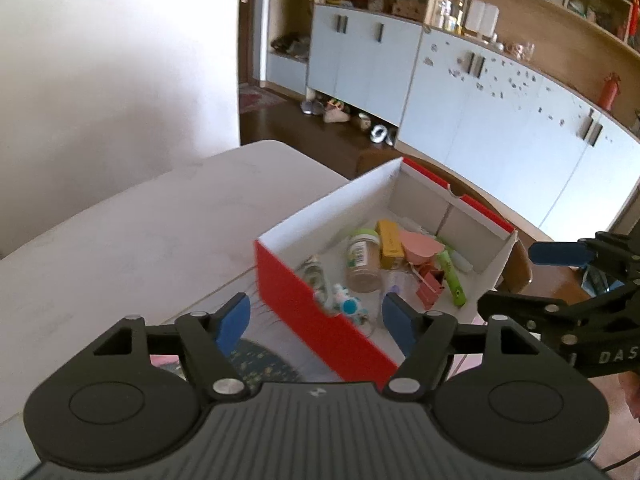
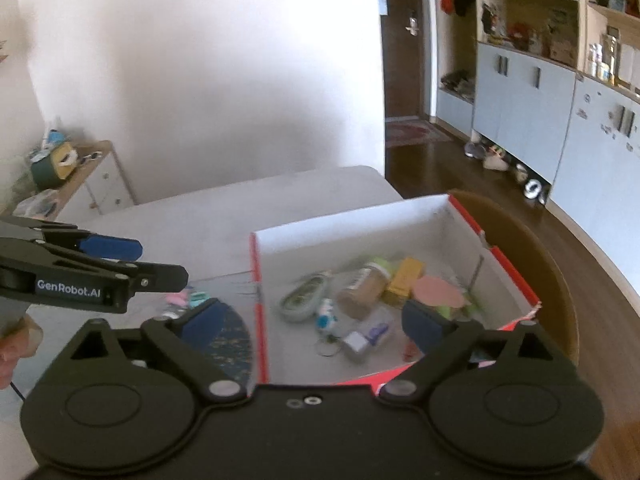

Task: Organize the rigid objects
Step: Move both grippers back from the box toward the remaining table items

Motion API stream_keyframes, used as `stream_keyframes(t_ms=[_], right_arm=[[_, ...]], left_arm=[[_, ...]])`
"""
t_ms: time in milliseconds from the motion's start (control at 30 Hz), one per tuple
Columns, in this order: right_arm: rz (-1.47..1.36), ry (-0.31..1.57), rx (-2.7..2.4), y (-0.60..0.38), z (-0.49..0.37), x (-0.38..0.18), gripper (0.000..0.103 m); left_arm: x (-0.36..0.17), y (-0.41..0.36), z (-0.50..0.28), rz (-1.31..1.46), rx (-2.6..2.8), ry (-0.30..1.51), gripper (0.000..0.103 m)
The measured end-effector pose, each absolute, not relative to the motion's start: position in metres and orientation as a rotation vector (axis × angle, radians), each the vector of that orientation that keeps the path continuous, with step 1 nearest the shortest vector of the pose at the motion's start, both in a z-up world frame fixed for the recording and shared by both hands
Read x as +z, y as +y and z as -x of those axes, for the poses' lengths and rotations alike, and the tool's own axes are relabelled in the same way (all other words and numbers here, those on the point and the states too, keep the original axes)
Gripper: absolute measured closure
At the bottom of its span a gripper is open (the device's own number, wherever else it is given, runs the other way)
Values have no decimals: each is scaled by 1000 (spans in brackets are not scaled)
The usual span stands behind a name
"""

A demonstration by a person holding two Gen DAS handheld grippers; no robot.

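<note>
Hovering above the red-sided white-lined cardboard box on the pale desk, left claw and right claw both gape, holding nothing. Inside the box, beyond both claws' tips, lies a brown-filled clear jar with pale green lid, on its side beside a yellow carton. Jar looks rigid, light, smooth and apt to roll; grip across its body.

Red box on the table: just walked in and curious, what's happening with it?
A person holds two grippers above the red box, sorting small items into it. A jar, a yellow pack and a pink piece already lie inside. The left gripper and right gripper are both open and hold nothing.
</note>
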State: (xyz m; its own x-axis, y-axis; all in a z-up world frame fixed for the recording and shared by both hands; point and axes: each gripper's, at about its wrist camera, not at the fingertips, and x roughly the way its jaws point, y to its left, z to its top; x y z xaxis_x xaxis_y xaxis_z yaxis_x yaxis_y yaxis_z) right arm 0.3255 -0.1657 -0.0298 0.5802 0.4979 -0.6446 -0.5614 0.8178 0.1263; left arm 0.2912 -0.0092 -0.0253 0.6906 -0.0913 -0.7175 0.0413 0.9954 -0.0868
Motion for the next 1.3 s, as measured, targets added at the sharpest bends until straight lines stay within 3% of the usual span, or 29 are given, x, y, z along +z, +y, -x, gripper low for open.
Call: stream_keyframes(t_ms=[100,200,567,667,1300], right_arm=[[86,697,652,-157,-311,-23,1],[89,691,684,-146,-300,-20,1],[92,719,764,-108,-288,-20,1],[94,736,784,-98,-287,-25,1],[334,789,1048,-15,-323,-60,3]], left_arm=[[-20,4,-274,77,-60,793,29],[-18,14,-256,58,-35,775,20],[-32,57,-209,133,67,776,20],[-41,69,-202,180,81,793,12],[-118,101,-211,277,262,788,11]])
